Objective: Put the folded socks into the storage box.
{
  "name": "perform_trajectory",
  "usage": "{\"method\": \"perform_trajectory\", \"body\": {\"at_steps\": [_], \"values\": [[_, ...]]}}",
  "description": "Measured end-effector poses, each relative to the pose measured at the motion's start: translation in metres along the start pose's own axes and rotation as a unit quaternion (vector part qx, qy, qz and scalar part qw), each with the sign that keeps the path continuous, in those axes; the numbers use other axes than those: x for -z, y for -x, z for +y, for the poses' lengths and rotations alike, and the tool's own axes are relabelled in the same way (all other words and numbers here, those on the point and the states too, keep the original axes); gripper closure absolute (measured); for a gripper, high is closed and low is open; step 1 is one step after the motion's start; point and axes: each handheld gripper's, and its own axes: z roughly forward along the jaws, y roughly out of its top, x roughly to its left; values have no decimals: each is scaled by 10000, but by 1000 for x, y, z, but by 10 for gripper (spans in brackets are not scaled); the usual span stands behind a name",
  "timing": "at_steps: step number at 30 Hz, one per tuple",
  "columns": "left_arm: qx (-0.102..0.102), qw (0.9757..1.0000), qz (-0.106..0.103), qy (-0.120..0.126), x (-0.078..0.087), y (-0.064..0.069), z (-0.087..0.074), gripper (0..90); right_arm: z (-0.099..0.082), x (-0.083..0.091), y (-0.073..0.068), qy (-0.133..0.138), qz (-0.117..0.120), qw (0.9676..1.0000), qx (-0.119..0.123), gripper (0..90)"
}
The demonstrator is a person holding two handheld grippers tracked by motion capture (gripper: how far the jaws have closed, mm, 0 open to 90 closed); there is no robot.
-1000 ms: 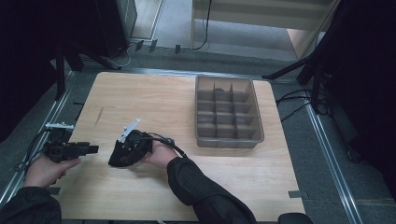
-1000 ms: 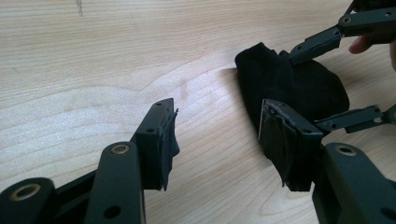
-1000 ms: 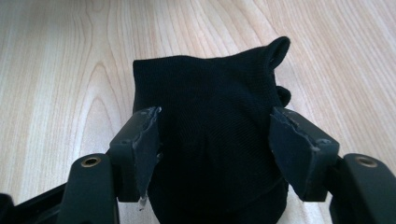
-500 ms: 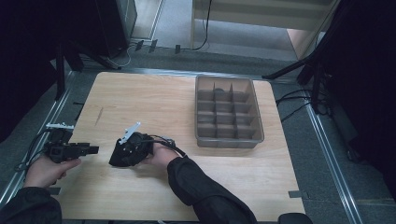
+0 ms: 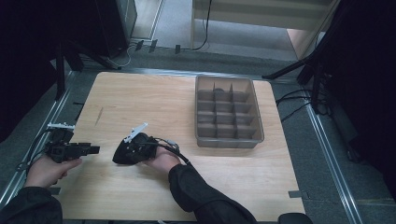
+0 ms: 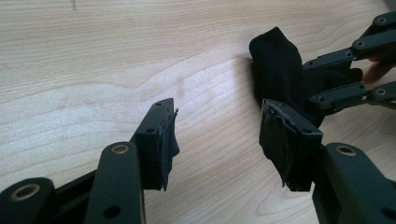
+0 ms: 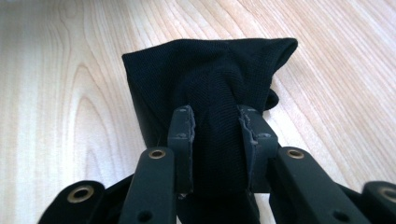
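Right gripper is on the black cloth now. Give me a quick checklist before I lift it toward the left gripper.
1. Right gripper on the black cloth: ok. Its jaws have just been closing, and the pads press a fold of cloth between them.
2. Whole cloth gathered in the grip: cannot tell; most of it bulges beyond the pads.
3. Left gripper ready to receive: ok, jaws open with nothing between them.
4. Path between the grippers: ok, bare wooden table in the high view.
5. Grey divided bin out of the way: ok, it stands apart on the table's far right.
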Motion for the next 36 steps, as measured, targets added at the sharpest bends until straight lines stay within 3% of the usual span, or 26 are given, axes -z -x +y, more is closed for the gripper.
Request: {"method": "perform_trajectory", "body": {"at_steps": [3, 6, 20, 28, 31, 36], "values": [[7, 10000, 12, 27, 0, 0, 0, 453, 2, 2, 3, -39, 195, 9996, -189, 705], [1, 10000, 13, 38, 1, 0, 0, 453, 5, 8, 4, -127, 156, 9997, -122, 704], [-60, 10000, -5, 36, 0, 1, 1, 453, 22, 49, 12, -59, 166, 9998, -119, 701], [-137, 9999, -20, 38, -2, 5, 2, 451, 23, 66, 17, -33, 187, 9998, -112, 700], [-131, 9999, -37, 40, -3, 6, 3, 450, 23, 74, 21, 53, 271, 9993, -255, 700], [-202, 9998, -69, 5, -6, 10, 6, 450, 20, 88, 28, 59, 188, 9994, -279, 699]]}}
